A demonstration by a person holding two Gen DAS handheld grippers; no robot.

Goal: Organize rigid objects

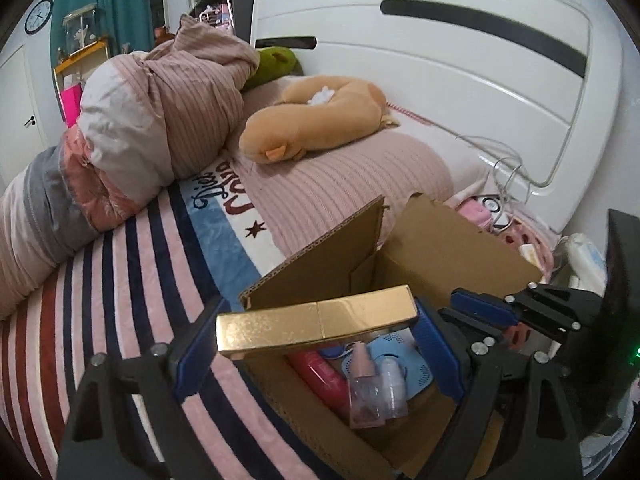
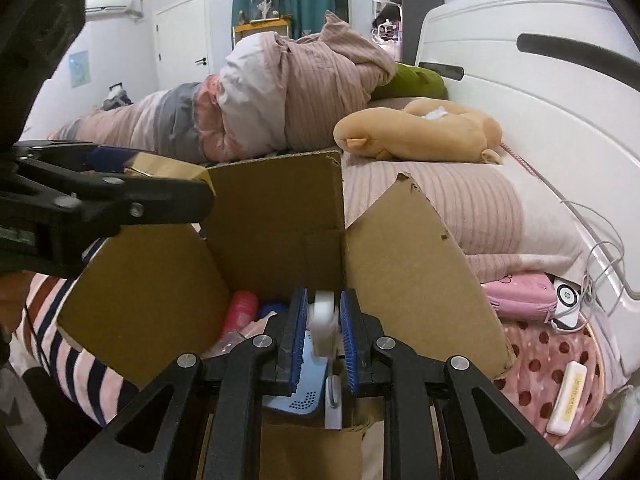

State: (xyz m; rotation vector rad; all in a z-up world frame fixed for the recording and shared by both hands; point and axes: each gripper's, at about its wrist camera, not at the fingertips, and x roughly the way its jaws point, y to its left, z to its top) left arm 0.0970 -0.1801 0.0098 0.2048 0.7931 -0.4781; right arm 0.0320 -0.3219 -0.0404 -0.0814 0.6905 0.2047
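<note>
An open cardboard box [image 1: 452,248] stands on the striped bed cover. Inside it lie a red tube [image 1: 320,376], a pink bottle [image 1: 364,392], a clear bottle [image 1: 394,388] and a blue perforated item [image 1: 412,372]. My left gripper [image 1: 316,316] is shut on a long gold box [image 1: 316,322], held crosswise over the cardboard box's near-left corner. In the right wrist view, my right gripper [image 2: 323,300] is shut on a small white object [image 2: 322,318] above the cardboard box [image 2: 276,220]. The left gripper [image 2: 120,172] with the gold box [image 2: 168,168] shows at the left there.
A bundled pink duvet [image 1: 160,112] and an orange plush toy [image 1: 320,120] lie behind the box. The white headboard [image 1: 460,60] rises at the right. Pink items [image 2: 520,296], cables [image 2: 600,272] and a white bar [image 2: 568,400] lie right of the box.
</note>
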